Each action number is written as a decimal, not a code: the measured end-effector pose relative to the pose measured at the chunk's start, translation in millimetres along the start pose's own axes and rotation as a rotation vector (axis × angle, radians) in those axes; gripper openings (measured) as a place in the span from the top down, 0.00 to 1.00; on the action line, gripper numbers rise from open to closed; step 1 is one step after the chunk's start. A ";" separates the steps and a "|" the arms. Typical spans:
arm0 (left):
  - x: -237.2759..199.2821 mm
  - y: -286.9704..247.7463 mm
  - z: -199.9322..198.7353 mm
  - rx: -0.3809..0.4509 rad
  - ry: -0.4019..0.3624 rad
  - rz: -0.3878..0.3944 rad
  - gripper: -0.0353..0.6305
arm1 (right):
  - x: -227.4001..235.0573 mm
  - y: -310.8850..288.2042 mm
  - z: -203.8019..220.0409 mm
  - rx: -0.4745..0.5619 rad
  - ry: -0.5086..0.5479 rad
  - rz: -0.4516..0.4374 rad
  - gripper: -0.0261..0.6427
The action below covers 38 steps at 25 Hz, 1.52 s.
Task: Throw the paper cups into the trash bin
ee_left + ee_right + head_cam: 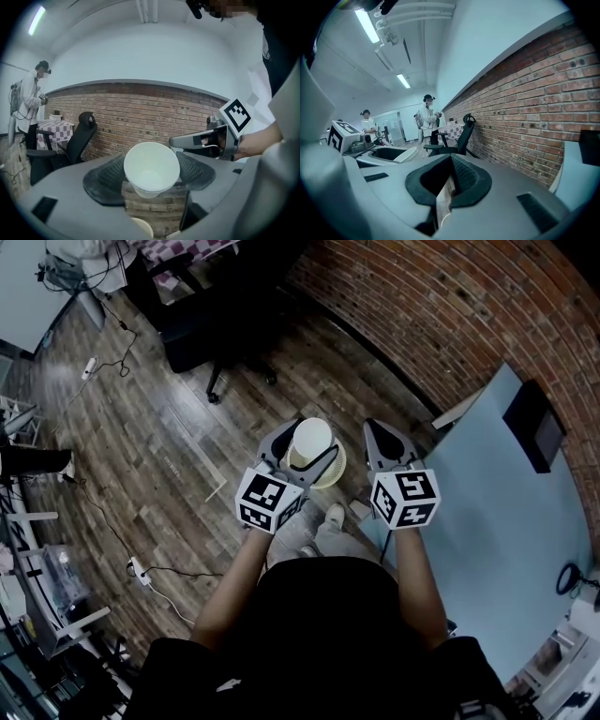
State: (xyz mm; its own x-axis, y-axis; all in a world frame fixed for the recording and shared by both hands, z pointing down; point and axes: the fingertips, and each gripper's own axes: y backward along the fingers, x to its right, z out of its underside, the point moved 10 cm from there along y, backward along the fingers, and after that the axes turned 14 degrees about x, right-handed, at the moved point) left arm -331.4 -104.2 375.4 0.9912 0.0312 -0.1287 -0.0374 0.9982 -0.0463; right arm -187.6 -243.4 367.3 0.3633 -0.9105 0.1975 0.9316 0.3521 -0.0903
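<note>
White paper cup (312,439), bin (336,468) half hidden

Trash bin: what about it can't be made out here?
- Head view: the trash bin's inside, covered by the paper cup in the left gripper.
- Left gripper view: only a sliver of the bin's rim, cut off by the gripper's body and the bottom edge.
- Right gripper view: the bin does not show.

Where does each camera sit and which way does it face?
Head view: on the person's head, facing steeply down at the floor; shows forearms, left gripper, right gripper.
Left gripper view: on that gripper, facing the brick wall; shows its jaws holding the cup.
Right gripper view: on that gripper, facing along the wall; shows its shut jaws.
Both gripper views share the chair.
</note>
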 end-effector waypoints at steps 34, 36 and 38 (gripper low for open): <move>-149.9 -43.0 80.0 -0.219 0.121 0.375 0.42 | -37.6 -95.9 82.2 -0.145 -0.081 0.363 0.95; -151.9 -47.8 88.5 -0.236 0.122 0.413 0.42 | -38.6 -95.1 88.3 -0.148 -0.083 0.392 0.95; -153.8 -52.7 97.7 -0.256 0.123 0.450 0.42 | -40.5 -92.8 95.7 -0.151 -0.096 0.422 0.95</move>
State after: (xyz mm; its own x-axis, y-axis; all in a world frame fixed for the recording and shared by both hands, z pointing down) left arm -469.5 -156.7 494.4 0.8483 0.4318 -0.3065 -0.5005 0.8428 -0.1979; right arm -287.5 -218.4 461.1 0.7170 -0.6671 0.2020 0.6920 0.6462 -0.3218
